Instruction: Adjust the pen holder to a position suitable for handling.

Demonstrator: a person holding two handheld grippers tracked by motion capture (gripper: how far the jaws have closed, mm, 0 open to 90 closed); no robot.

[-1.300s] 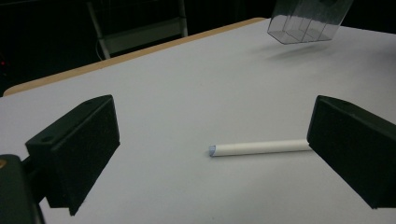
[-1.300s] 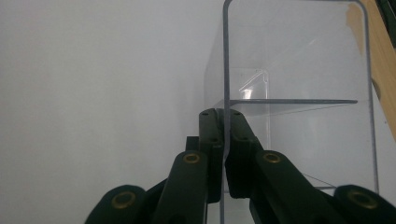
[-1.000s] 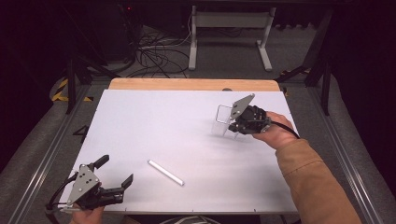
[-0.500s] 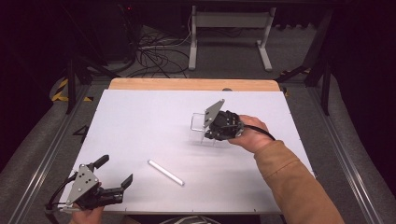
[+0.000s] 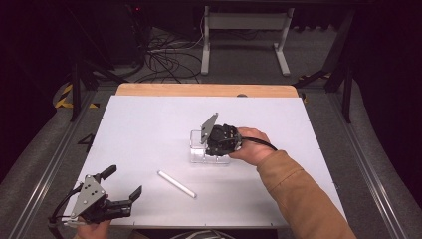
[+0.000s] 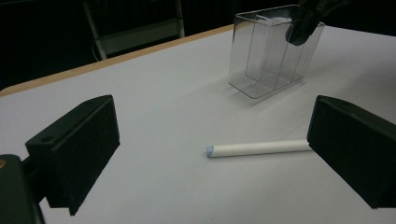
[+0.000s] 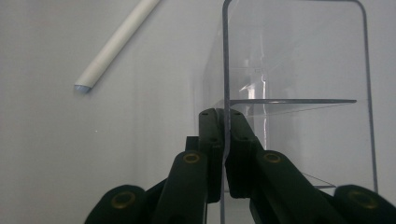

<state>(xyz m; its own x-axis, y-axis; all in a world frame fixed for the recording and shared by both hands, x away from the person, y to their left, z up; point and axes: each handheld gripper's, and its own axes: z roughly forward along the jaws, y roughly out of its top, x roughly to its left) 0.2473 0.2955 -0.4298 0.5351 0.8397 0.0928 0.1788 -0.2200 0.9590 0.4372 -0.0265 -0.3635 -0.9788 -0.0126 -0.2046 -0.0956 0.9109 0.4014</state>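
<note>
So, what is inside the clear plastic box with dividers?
The clear plastic box looks empty: its transparent dividers and the white table show through it. The right claw, shut on one wall, covers a small part. The white stick lies outside, on the table.

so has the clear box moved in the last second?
Yes. The clear box, clamped in the right gripper, has shifted left and toward the person, away from the table's right edge and closer to the white stick.
</note>
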